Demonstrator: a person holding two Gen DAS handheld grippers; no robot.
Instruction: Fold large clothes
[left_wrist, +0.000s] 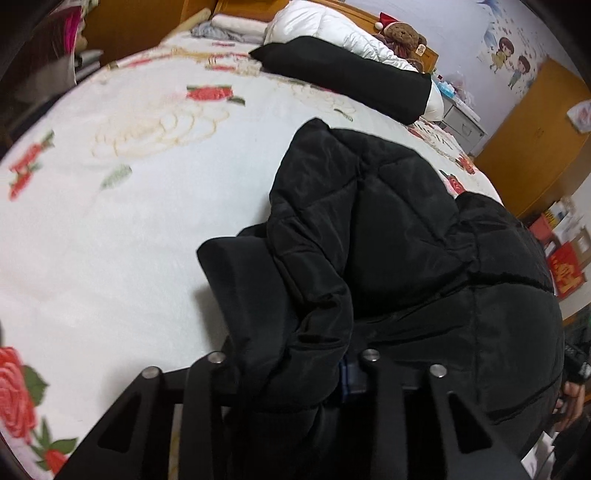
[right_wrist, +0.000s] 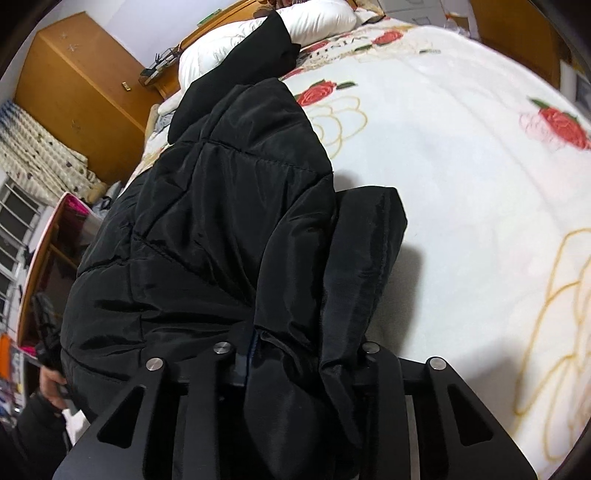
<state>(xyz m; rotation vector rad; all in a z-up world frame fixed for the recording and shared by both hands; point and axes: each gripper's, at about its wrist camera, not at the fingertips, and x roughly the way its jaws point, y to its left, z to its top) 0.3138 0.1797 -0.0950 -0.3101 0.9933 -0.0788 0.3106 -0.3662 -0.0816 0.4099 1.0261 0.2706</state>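
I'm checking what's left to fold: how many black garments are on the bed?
2: the black puffer jacket bunched in both grippers, and a black folded piece by the white duvet. More may be hidden.

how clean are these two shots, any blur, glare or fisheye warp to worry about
Left wrist view: strong fisheye bowing of the bed, corners vignetted, black jacket underexposed with faint sheen. Right wrist view: same warp, jacket quilting sharper, soft shadow beside its cuff, edges of the bedspread slightly smeared.

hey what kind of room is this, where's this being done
Almost certainly a home bedroom. A large bed with a rose-print blanket fills both views, white bedding and a teddy bear sit by the wooden headboard, and a wooden wardrobe stands beside it. The black puffer jacket lies on the bed.
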